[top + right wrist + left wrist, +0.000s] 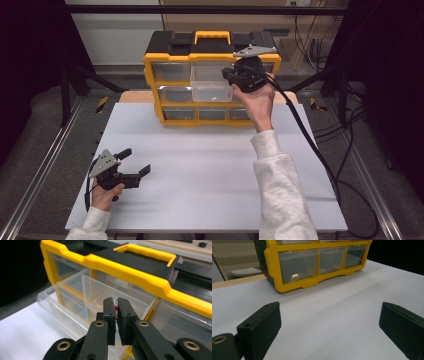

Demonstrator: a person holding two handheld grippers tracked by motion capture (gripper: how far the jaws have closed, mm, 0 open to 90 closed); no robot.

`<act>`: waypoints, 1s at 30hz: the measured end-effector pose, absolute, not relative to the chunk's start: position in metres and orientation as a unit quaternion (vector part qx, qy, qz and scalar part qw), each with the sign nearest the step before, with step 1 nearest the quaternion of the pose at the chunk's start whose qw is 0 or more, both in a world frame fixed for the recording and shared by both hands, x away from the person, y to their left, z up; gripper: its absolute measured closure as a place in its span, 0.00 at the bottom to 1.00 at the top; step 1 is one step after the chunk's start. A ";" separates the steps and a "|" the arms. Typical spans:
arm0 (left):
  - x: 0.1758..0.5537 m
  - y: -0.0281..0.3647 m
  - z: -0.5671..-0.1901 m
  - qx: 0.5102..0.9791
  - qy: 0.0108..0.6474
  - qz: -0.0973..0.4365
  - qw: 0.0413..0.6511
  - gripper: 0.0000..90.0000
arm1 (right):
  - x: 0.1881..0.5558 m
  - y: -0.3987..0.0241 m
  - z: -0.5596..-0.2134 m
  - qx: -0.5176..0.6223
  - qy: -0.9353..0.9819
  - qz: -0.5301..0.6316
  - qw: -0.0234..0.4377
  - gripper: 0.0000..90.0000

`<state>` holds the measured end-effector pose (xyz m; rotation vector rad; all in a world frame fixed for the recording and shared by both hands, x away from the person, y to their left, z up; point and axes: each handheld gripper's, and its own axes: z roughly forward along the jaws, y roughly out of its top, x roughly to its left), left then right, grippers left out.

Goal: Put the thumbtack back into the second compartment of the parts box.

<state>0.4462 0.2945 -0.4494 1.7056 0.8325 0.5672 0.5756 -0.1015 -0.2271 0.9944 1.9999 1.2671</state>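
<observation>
A yellow and black drawer cabinet (172,50) stands at the back of the white table (200,165). Its clear top middle drawer (210,82) is pulled out, also seen close up as the clear drawer (75,302). My right gripper (228,76) hovers at that drawer's right side, above its open top. In the right gripper view, the right gripper (116,300) has its jaws nearly together on a small red piece (115,308), mostly hidden between them. My left gripper (136,161) rests open on the table's front left, holding nothing; the left gripper (329,312) faces the cabinet's bottom row (319,262).
The cabinet has a yellow carry handle (212,36) on top and several closed clear drawers. A small pale item (295,277) lies in the bottom left drawer. Cables (310,145) trail off the table's right side. Metal rails (45,165) run along both sides.
</observation>
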 end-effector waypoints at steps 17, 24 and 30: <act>0.446 0.295 -0.449 0.720 0.352 0.239 0.549 0.04 | 0.574 -0.105 -0.223 0.370 0.729 0.497 0.291 0.68; 0.447 0.295 -0.450 0.721 0.351 0.240 0.548 0.04 | 0.553 -0.110 -0.216 0.355 0.698 0.534 0.318 0.30; 0.447 0.294 -0.450 0.723 0.349 0.239 0.546 0.04 | 0.534 -0.115 -0.221 0.347 0.692 0.545 0.322 0.13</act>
